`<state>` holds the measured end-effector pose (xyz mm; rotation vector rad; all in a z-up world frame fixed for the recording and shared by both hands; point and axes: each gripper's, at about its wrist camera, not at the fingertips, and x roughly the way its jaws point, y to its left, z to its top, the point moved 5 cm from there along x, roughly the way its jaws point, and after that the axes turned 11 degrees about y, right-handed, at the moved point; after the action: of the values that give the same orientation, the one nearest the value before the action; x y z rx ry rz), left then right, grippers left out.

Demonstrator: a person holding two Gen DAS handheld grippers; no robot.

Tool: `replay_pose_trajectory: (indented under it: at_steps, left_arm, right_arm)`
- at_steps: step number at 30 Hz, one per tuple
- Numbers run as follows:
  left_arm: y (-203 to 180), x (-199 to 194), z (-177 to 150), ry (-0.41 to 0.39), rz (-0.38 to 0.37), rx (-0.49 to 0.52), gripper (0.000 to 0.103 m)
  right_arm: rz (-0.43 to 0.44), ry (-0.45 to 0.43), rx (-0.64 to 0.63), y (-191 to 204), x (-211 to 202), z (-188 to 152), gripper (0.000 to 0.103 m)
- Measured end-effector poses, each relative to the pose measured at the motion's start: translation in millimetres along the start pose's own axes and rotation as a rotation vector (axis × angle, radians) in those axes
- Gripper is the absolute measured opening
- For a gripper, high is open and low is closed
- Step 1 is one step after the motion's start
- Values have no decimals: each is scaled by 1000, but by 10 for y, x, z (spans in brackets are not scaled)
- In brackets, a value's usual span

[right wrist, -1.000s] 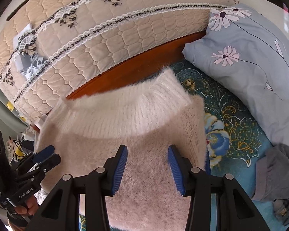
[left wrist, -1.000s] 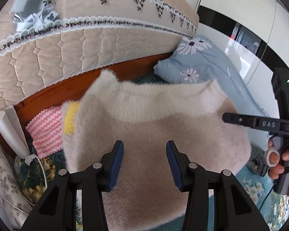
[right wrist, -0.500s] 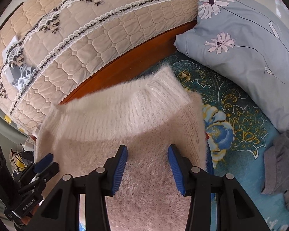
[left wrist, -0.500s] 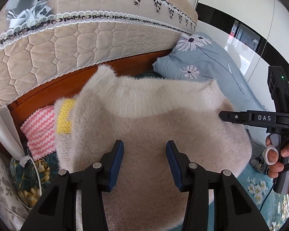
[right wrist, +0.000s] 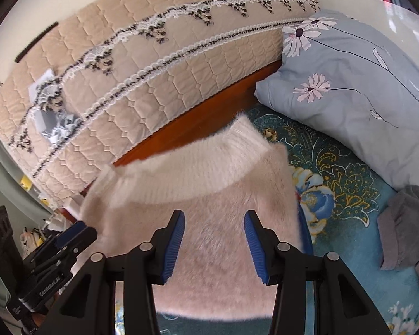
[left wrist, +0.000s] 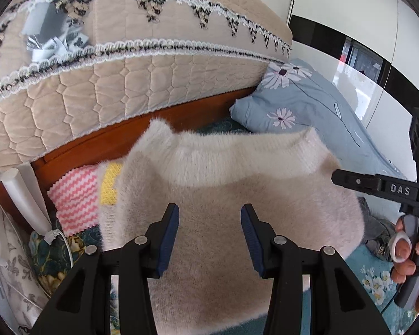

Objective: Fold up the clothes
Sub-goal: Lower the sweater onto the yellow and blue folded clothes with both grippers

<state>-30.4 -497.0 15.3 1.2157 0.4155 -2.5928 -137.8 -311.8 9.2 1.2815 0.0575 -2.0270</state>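
While a fluffy cream-beige knitted sweater (left wrist: 237, 209) is lying folded on the teal floral bedspread (right wrist: 346, 195), its ribbed paler band (left wrist: 237, 162) is facing the orange-brown wooden bed frame (left wrist: 103, 145) and the beige quilted headboard cover with lace trim (left wrist: 125, 83). A yellow knitted patch (left wrist: 109, 184) is showing at the sweater's left edge, just beside a pink-and-white zigzag cloth (left wrist: 75, 198) that is lying partly under it.

The left gripper (left wrist: 209, 234) is hovering over the sweater's middle, pointing toward the headboard, and its blue-padded fingers (left wrist: 170, 234) are standing wide apart with only fuzzy knit showing between them; they are gripping nothing. In the right wrist view this same tool (right wrist: 69, 237) is appearing at the sweater's left edge, its blue tips close together there, though whether they are touching the fabric is unclear.

The right gripper (right wrist: 213, 243) is likewise hovering above the sweater, its blue pads (right wrist: 251, 243) spread wide and empty. From the left wrist view its black finger (left wrist: 377, 187) is reaching in level from the right, its tip at the sweater's right shoulder, while the person's right hand (left wrist: 407, 248) is wrapping the handle.

A light blue pillow printed with daisies (right wrist: 354, 78) is resting well to the right, and a crumpled grey garment (right wrist: 405, 229) is lying on the bedspread below it.
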Motion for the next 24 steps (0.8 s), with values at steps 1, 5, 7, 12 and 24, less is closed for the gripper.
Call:
replay_pose_trajectory:
  at_steps: [1, 5, 7, 12, 24]
  left_arm:
    - [-34, -57, -4, -10, 12, 8, 47]
    - [-133, -222, -34, -32, 29, 8, 47]
    - [-169, -274, -62, -31, 35, -2, 47]
    - [-326, -348, -181, -29, 75, 22, 52]
    - [-562, -437, -465, -26, 54, -38, 64]
  right_arm:
    - [4, -2, -4, 14, -31, -58, 49]
    - [7, 1, -35, 74, -120, -323, 49]
    - [-1, 7, -56, 95, -136, -469, 49]
    - [0, 44, -35, 34, -74, -834, 49]
    - [-67, 51, 10, -140, 73, -1415, 58]
